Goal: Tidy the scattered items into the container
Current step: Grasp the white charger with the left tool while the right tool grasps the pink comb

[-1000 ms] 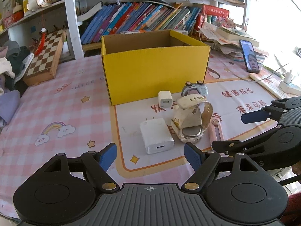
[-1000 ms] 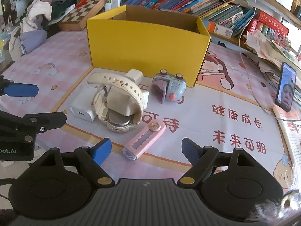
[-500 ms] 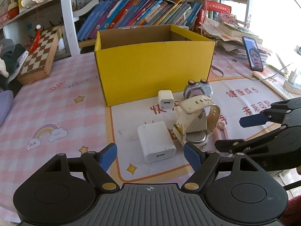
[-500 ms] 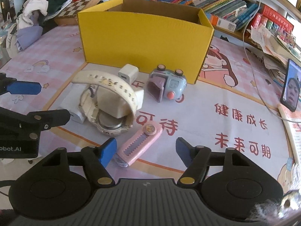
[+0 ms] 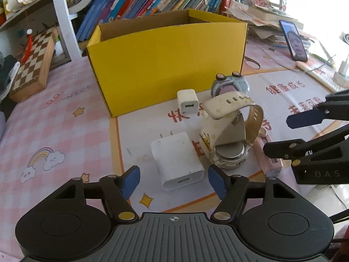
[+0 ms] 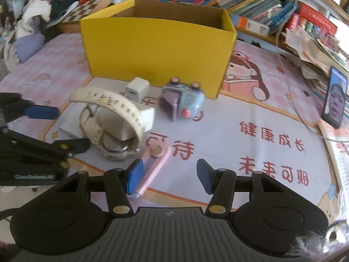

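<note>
Ahead of the left gripper (image 5: 173,181), the pink checked tablecloth (image 5: 54,118) reads "NICE" beside the yellow box (image 5: 165,65). The white mat (image 6: 250,135) carries red Chinese characters: "健康成长" over "未来可期", upside down from the right gripper (image 6: 168,179). The right gripper's black body, seen from the left wrist, shows "DAS".

table (image 5: 54,118) | pink checked cloth | on it: yellow box (image 5: 165,65); large charger (image 5: 177,163); small charger (image 5: 188,105); watch (image 5: 231,135); chessboard (image 5: 32,65)

A box (image 5: 165,65) stands behind a small charger (image 5: 188,104) and toy (image 5: 231,85); nearer, a large charger (image 5: 177,163) lies left of a watch (image 5: 231,135), a cutter (image 6: 152,166) right.
</note>
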`<state>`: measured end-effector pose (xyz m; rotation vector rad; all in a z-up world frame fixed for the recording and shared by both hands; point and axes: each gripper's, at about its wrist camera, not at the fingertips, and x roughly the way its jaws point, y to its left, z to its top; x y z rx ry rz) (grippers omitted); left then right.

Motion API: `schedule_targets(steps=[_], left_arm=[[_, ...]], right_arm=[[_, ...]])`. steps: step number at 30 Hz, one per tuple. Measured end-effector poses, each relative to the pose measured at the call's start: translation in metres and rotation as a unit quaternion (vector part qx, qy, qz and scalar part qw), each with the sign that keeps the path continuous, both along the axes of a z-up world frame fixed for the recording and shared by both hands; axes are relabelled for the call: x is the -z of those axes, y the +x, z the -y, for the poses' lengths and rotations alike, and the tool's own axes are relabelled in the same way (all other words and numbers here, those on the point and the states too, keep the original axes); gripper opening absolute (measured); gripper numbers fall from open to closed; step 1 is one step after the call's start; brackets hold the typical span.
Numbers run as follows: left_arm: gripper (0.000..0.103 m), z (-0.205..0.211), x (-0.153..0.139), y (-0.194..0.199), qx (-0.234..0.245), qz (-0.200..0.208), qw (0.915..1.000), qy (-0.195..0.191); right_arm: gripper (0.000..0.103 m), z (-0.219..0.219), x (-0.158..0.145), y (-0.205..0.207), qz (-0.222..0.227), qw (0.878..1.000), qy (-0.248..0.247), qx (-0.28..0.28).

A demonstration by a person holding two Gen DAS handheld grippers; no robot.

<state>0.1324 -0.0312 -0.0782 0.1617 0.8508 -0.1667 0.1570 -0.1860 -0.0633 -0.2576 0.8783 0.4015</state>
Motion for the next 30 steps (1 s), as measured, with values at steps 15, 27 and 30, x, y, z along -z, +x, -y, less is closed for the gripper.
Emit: schedule_targets(steps=[15,27,30], left_arm=[[0.063,-0.012,0.000,0.009,-0.021,-0.001,0.9997,-0.015],[0.043,-0.011,0.004,0.015,-0.009,-0.015,0.9996,-0.021],[0.042,-0.018,0.001,0.013,-0.023,-0.014,0.9993,-0.026]], right_arm=[[0.051,-0.007,0.009,0.011,-0.025,1.000,-0.006,-0.009],[0.030,-0.009,0.012,0.021,-0.039,0.999,0.007,-0.018],[0.025,-0.006,0.011,0.019,-0.043,0.999,0.012,-0.018]])
